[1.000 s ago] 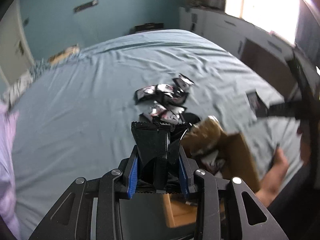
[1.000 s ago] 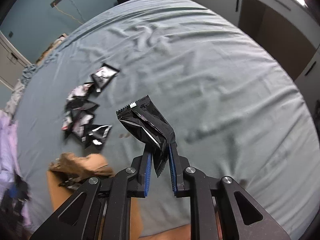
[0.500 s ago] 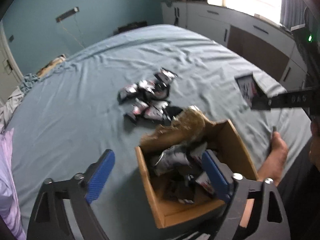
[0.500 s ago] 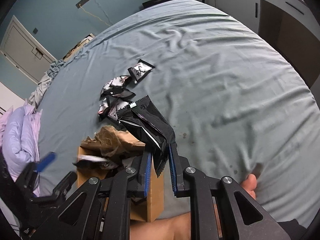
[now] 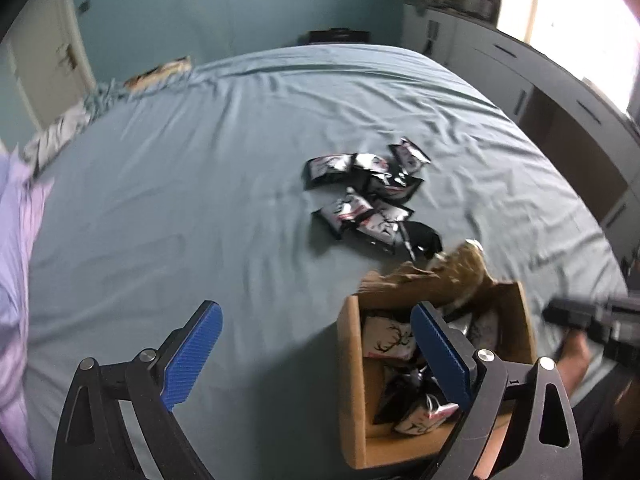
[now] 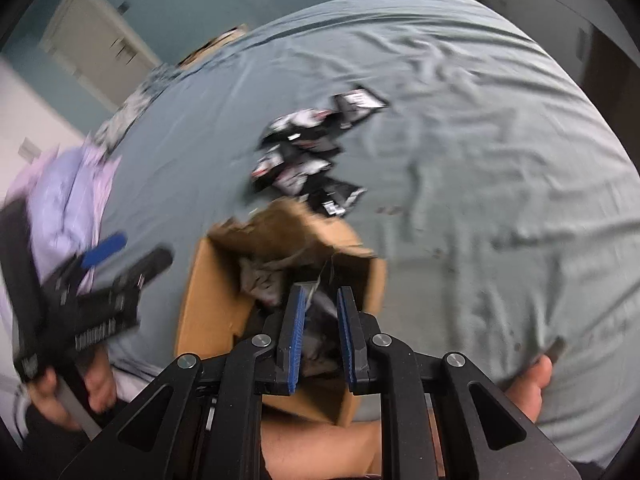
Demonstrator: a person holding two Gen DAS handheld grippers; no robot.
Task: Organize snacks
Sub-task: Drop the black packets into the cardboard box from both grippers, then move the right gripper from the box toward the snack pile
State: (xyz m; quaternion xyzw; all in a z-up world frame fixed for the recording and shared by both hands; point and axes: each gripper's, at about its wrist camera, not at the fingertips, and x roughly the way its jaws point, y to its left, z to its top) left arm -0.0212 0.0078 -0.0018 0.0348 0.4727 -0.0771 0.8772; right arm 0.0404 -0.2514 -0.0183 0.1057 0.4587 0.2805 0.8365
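Both wrist cams angled down over bed, close above cardboard box; shared: box, snack packet pile.

Print on loose snack packets blurred, box bottom hidden behind right gripper, packet there smeared

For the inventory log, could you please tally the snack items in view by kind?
Black-and-white foil snack packets loose on the blue bed sheet: about 7, overlapping
Black snack packet in the right gripper: 1
Brown cardboard box, contents uncounted: 1
Total: about 9
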